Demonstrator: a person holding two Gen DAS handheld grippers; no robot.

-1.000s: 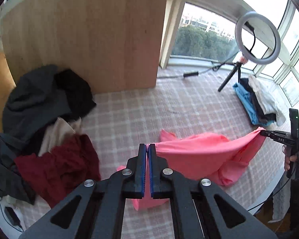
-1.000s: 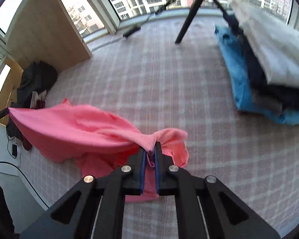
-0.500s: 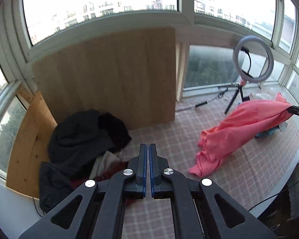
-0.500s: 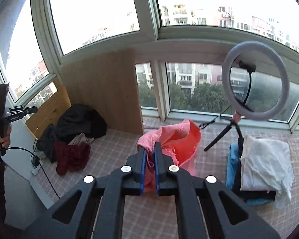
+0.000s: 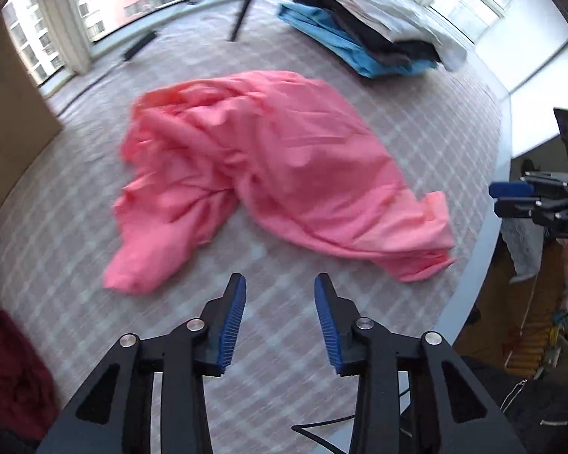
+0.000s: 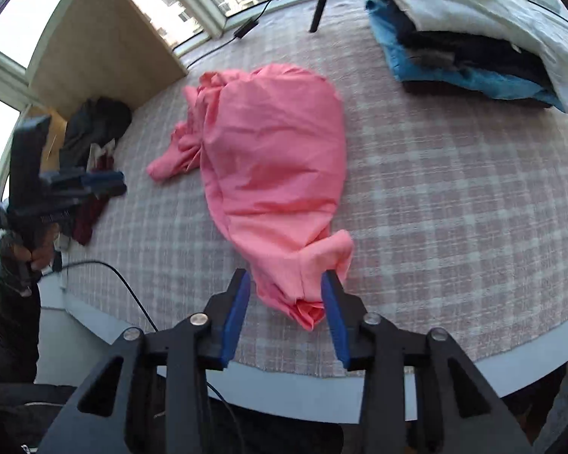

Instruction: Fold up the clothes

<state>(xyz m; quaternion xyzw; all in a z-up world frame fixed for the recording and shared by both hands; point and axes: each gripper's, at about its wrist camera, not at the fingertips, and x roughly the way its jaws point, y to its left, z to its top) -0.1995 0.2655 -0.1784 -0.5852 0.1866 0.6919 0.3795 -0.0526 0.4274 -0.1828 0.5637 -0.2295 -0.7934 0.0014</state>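
Observation:
A pink garment [image 5: 261, 174] lies crumpled and spread on the checked table cover [image 5: 416, 113]; it also shows in the right wrist view [image 6: 272, 166]. My left gripper [image 5: 280, 291] is open and empty, just short of the garment's near edge. My right gripper [image 6: 286, 287] is open, with the garment's near end lying between its jaws and touching the right pad [image 6: 331, 310]. The right gripper also shows at the right edge of the left wrist view [image 5: 511, 198]. The left gripper shows at the left of the right wrist view [image 6: 110, 183].
A folded stack of blue, black and white clothes [image 5: 375, 34] sits at the far right of the table. A pile of dark and maroon clothes [image 6: 94, 140] lies at the left by a wooden panel [image 6: 106, 49]. A tripod leg [image 5: 246, 3] stands at the back. A cable [image 6: 125, 287] hangs off the front edge.
Both grippers have opened and let go of the pink garment. It was held up by the right gripper and now lies spread on the table.

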